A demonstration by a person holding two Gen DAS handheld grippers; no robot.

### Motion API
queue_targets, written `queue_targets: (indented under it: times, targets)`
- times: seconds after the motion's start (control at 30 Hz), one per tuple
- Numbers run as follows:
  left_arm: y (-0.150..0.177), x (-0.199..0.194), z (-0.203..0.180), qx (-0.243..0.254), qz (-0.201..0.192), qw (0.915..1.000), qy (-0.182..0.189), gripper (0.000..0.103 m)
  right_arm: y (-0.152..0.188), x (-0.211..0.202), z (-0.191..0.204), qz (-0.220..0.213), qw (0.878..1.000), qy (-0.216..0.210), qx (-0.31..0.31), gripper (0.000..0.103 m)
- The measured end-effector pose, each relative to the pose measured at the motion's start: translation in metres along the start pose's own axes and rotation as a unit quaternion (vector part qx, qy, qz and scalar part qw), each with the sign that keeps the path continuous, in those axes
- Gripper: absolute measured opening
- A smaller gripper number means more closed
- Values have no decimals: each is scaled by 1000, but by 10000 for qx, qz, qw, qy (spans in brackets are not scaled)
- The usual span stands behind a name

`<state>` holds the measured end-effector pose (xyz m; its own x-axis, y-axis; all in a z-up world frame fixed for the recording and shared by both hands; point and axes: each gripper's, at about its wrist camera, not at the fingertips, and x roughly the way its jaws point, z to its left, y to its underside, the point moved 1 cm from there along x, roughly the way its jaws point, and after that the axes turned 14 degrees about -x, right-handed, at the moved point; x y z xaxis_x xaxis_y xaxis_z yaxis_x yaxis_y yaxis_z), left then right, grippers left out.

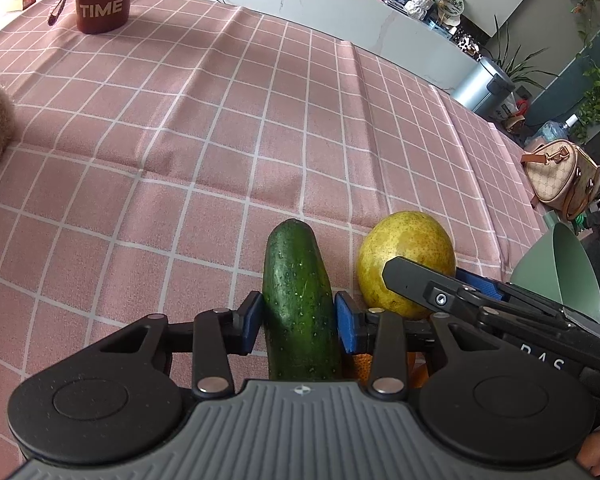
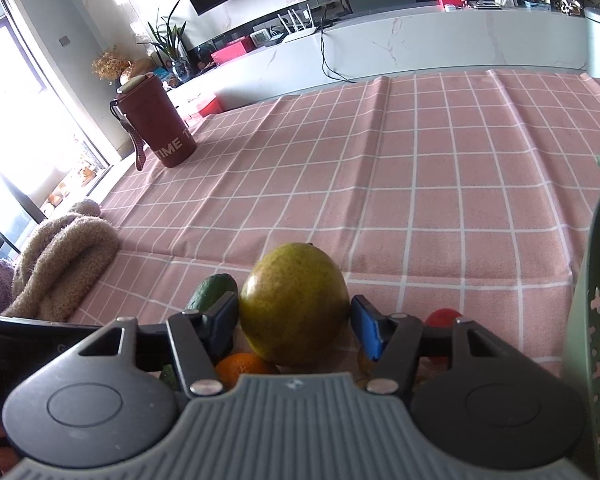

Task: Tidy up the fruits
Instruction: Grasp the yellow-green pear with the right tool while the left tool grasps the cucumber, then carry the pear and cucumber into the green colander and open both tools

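My left gripper [image 1: 300, 322] is shut on a dark green cucumber [image 1: 300, 300], held lengthwise between the blue pads above the pink checked tablecloth [image 1: 180, 140]. My right gripper [image 2: 294, 326] has its pads on both sides of a yellow-green pear [image 2: 294, 304], touching or nearly so. That pear also shows in the left wrist view [image 1: 404, 256], with the right gripper's finger [image 1: 420, 280] across it. The cucumber tip [image 2: 214, 290] shows left of the pear. An orange [image 2: 244, 366] and a red fruit [image 2: 444, 318] lie under the right gripper.
A green perforated basket [image 2: 596, 340] stands at the right; it also shows in the left wrist view [image 1: 560, 276]. A maroon "TIME" cup [image 2: 160, 128] stands far left. A brown knitted cloth [image 2: 64, 264] lies at the left edge. A handbag [image 1: 560, 176] sits beyond the table.
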<state>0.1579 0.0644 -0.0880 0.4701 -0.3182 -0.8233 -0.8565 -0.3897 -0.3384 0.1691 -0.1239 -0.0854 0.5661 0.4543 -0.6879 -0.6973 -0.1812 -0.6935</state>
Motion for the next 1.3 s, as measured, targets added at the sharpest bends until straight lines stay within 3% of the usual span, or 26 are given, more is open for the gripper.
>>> queue_targets:
  times: [0.13,0.53,0.73,0.9,1.13,1.3]
  targets:
    - [2,-5,0,-11,-113,9999,57,43,2,-3,6,-72,9996,188,-192,58]
    - [18,-64,-9,293,-1007,9944,107,42,1,-45,21,-549,9968,325,-481,57]
    - [26,-100,-30,517,-1461,9877,218,42,3,-74,27,-678,9949,502,-559,57]
    - [32,-130,-64,788,-1730,9803,542,42,1,-109,23,-841,9928,648,-558,57]
    - [36,-135,-129,1116,-1658,9739,1078,42,-4,-157,-3,-732,9903,873,-792,57]
    - [38,-96,-166,1104,-1134,9777,1379,42,-2,-180,-42,-360,9891,1118,-886,57]
